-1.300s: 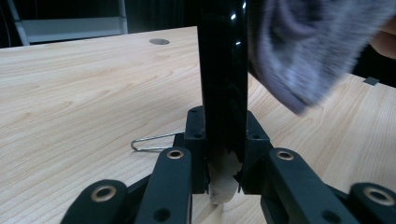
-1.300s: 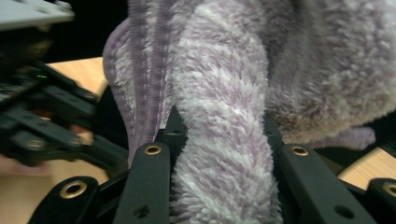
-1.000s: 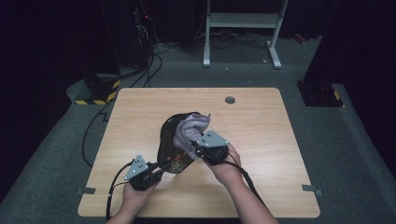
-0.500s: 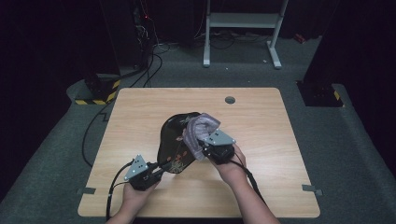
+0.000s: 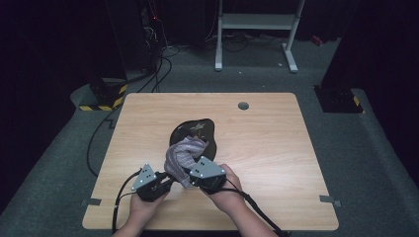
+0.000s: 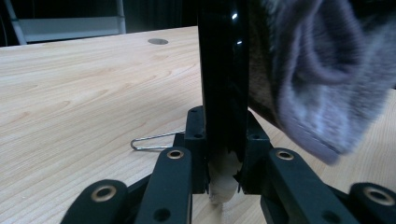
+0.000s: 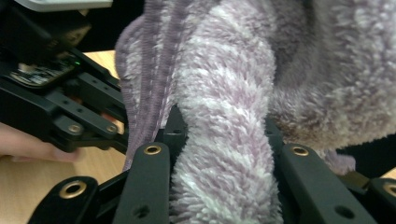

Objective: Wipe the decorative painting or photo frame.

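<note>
While high view hides grips, left gripper (image 6: 223, 154) fingers clamp black plate (image 6: 223, 70); right gripper (image 7: 224, 140) fingers pinch towel (image 7: 229, 93).

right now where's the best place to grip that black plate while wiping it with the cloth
Grip the black plate by its near rim, coming in from the person's side, as the left gripper does: the rim is thin, and the purple cloth in the right gripper covers the face above.
</note>
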`<action>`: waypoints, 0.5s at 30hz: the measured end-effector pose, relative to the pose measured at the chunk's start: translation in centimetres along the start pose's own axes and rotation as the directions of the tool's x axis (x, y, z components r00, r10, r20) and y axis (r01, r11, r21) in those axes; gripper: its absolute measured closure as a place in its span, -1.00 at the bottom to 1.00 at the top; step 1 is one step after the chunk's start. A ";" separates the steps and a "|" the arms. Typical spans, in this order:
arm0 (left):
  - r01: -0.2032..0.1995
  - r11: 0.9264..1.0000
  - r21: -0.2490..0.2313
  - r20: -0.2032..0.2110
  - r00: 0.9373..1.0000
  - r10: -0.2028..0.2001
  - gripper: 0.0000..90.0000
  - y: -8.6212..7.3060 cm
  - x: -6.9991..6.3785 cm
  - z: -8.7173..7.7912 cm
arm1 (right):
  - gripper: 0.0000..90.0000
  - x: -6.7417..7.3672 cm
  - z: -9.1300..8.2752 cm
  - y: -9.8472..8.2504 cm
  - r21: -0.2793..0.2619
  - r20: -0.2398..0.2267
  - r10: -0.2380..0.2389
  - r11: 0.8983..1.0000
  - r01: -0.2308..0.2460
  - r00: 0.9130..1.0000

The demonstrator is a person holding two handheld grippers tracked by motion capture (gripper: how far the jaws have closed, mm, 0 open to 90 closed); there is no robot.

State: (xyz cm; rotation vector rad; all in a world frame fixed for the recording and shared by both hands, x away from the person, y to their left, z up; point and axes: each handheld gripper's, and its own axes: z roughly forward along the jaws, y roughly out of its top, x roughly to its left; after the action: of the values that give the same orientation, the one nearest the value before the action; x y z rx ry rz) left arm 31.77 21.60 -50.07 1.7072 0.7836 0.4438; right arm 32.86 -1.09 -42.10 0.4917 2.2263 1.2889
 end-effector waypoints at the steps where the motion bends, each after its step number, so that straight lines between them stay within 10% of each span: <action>1: 0.000 1.000 0.000 0.000 1.000 0.000 0.72 0.0 0.0 0.0 | 0.48 -0.3 0.1 -0.1 0.005 0.005 0.004 1.000 -0.004 1.000; 8: 0.001 1.000 -0.001 0.002 1.000 -0.001 0.72 0.0 0.0 0.0 | 0.48 -3.9 0.2 -1.8 0.051 0.098 0.062 0.996 -0.067 0.993; 15: 0.003 1.000 -0.001 0.005 1.000 -0.003 0.72 0.0 0.0 0.0 | 0.48 -8.3 0.2 -4.6 0.094 0.240 0.135 0.982 -0.161 0.961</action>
State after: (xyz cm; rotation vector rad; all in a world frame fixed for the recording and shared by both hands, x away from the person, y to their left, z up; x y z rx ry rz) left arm 31.79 21.61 -50.09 1.7055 0.7820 0.4381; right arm 39.41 -7.68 -44.15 0.8234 2.1042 1.1168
